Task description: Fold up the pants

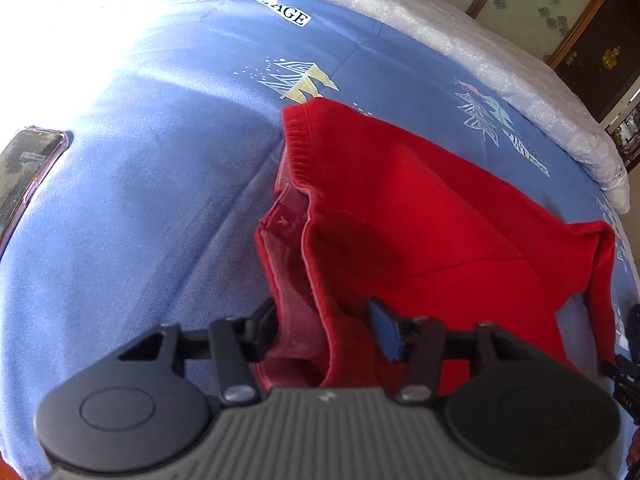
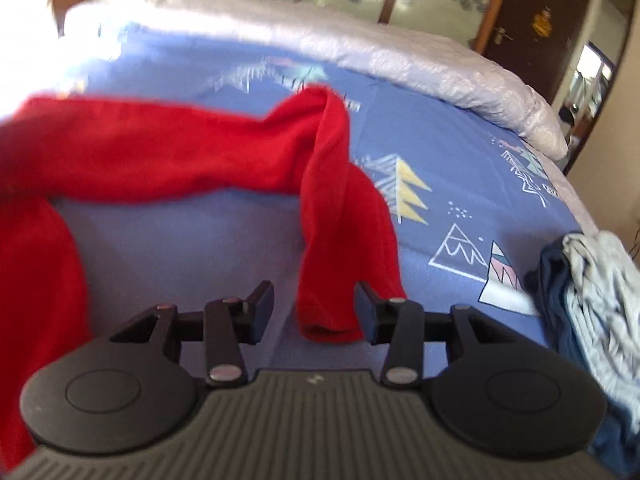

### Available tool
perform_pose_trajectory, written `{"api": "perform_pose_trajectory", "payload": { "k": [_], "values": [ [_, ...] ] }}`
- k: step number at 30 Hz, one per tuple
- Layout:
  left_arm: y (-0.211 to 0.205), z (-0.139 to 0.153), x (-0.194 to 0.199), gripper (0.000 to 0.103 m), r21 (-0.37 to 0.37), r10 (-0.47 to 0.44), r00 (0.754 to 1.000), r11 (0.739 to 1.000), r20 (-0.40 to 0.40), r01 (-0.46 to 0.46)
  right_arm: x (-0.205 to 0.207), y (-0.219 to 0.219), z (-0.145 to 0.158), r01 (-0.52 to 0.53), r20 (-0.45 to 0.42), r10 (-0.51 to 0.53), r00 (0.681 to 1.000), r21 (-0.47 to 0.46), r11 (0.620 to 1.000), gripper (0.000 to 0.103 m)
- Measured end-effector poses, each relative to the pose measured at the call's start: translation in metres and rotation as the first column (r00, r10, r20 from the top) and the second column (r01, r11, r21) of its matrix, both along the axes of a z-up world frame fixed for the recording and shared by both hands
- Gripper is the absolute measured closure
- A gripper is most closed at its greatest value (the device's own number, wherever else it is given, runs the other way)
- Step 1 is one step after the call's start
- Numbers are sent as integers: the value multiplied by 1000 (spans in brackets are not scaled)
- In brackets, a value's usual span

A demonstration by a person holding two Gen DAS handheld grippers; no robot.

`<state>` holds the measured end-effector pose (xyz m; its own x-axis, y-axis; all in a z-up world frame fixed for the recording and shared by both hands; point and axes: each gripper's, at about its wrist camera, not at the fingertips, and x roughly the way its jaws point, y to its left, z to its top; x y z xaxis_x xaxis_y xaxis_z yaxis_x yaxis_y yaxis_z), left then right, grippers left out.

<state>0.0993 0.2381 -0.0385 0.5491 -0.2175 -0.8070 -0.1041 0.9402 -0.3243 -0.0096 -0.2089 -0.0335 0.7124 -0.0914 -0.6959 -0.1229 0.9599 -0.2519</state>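
Observation:
Red knit pants (image 1: 420, 208) lie on a blue printed bedsheet (image 1: 140, 200). In the left wrist view the waistband end is nearest, its opening showing the lining. My left gripper (image 1: 324, 324) is open, with waistband fabric lying between its fingers. In the right wrist view the pants (image 2: 160, 152) stretch across the left, and one leg folds back toward me, its cuff (image 2: 332, 324) lying between the fingers. My right gripper (image 2: 314, 312) is open around that cuff, its right finger (image 2: 366, 312) touching the fabric.
A phone (image 1: 28, 176) lies on the sheet at the left. A pale quilt (image 2: 400, 56) is bunched along the bed's far side. A pile of folded grey and navy clothes (image 2: 592, 300) sits at the right. A wardrobe and a door stand behind.

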Motion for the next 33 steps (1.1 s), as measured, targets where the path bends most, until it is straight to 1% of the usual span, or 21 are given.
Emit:
{"api": "perform_pose_trajectory", "payload": {
  "k": [1, 2, 3, 5, 6, 8, 9, 11, 12, 13, 14, 15, 16, 18, 20, 23, 26, 27, 29, 31, 33],
  "values": [
    [-1, -1, 2, 76, -6, -6, 1000, 1000, -2, 6, 6, -5, -6, -11, -25, 10, 1000, -30, 999, 94],
    [0, 0, 3, 78, -13, 1, 1000, 1000, 0, -1, 11, -14, -5, -9, -22, 9, 1000, -43, 999, 95],
    [1, 0, 3, 79, -18, 4, 1000, 1000, 5, -4, 16, -26, 3, 3, 10, -3, 1000, -40, 999, 95],
    [1, 1, 4, 80, -13, 12, 1000, 1000, 6, -12, 37, -56, 30, 58, 96, -53, 994, -55, 997, 95],
    [0, 0, 5, 80, -13, 18, 1000, 1000, 3, -18, 54, -72, 45, 91, 136, -81, 987, -67, 994, 95],
    [-3, -3, 6, 80, -6, 33, 999, 999, 0, -33, 91, -102, 63, 137, 165, -123, 979, -77, 988, 95],
    [-4, -4, 8, 80, -2, 41, 999, 999, 0, -41, 116, -116, 67, 162, 163, -145, 976, -96, 982, 94],
    [-8, -5, 11, 80, 6, 57, 998, 998, 2, -57, 164, -142, 62, 225, 134, -206, 969, -149, 963, 91],
    [-10, -5, 11, 80, 13, 64, 998, 998, 3, -64, 186, -154, 55, 281, 124, -260, 958, -196, 940, 80],
    [-12, -5, 12, 80, 18, 70, 998, 997, 2, -70, 202, -165, 49, 336, 111, -318, 941, -233, 913, 70],
    [-12, -5, 12, 80, 20, 75, 997, 997, 2, -75, 215, -175, 42, 399, 96, -388, 917, -255, 881, 70],
    [-12, -4, 11, 80, 19, 76, 997, 997, 2, -76, 218, -186, 41, 455, 84, -448, 890, -228, 861, 70],
    [-12, -4, 11, 79, 20, 72, 997, 997, 3, -72, 214, -194, 43, 478, 77, -472, 878, -156, 864, 70],
    [-11, -5, 11, 78, 22, 60, 998, 998, 4, -61, 191, -203, 51, 470, 66, -470, 880, 17, 883, 70],
    [-8, -6, 12, 78, 7, 60, 998, 998, 0, -60, 160, -201, 55, 431, 51, -438, 897, 110, 896, 69],
    [-4, -6, 13, 83, -28, 73, 997, 997, 1, -73, 104, -193, 63, 364, 42, -381, 923, 218, 905, 66],
    [0, 1, 10, 87, -33, 94, 996, 995, 2, -94, 40, -184, 66, 320, 22, -349, 937, 348, 881, 62],
    [6, 8, 8, 89, -41, 110, 994, 993, 22, -109, 24, -176, 61, 287, 21, -320, 947, 389, 875, 62],
    [30, 27, -1, 91, -70, 171, 983, 984, 67, -166, -9, -163, 63, 233, 25, -268, 963, 423, 876, 62],
    [61, 44, -10, 91, -79, 251, 964, 966, 87, -244, -34, -150, 62, 167, 30, -201, 979, 441, 882, 62],
    [84, 53, -18, 91, -81, 276, 957, 960, 93, -269, -67, -138, 63, 115, 7, -132, 991, 448, 886, 62]
  ]
}}
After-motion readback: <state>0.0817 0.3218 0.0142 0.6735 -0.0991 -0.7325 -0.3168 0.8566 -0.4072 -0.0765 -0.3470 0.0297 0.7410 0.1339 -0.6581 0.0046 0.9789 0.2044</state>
